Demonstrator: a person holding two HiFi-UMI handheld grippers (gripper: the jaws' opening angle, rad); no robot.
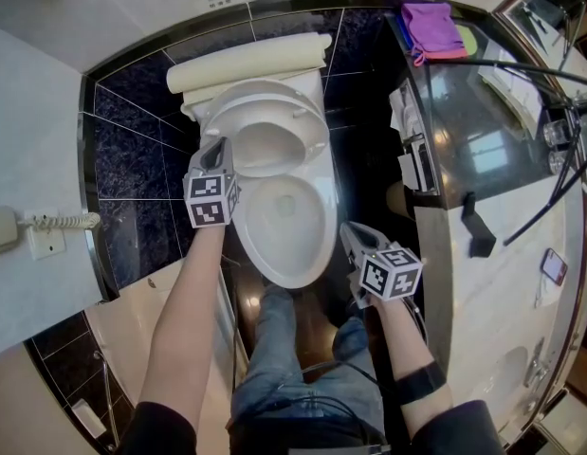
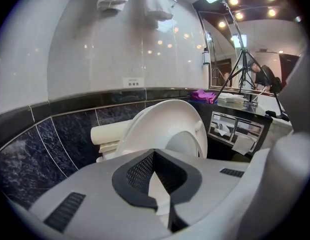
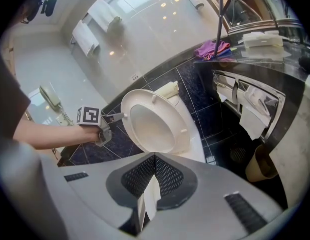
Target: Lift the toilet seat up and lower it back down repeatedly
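nearest, at the lower edge of the head view, the person's jeans (image 1: 298, 377) are cut off by the frame and the feet are lost in the dark floor. the right tongs (image 1: 351, 231) hang just right of the toilet bowl (image 1: 323, 224), apart from it, their tips hard to make out there. the right gripper view shows the right tongs (image 3: 147, 194) pressed together on nothing. further up, the left tongs (image 1: 216, 147) sit at the left rim of the toilet seat (image 1: 313, 131), their own marker cube covering part of the bowl's edge. the left tongs (image 2: 159, 186) are also pressed together, the seat (image 2: 171, 118) ahead of them, not between them. from the right gripper view the left tongs (image 3: 114, 117) meet the seat (image 3: 183, 130) at its edge; whether they touch is unclear. the seat stands raised, tilted back towards the cream tank (image 1: 246, 64). furthest, a purple cloth (image 1: 433, 22) lies on the bench (image 1: 502, 344).
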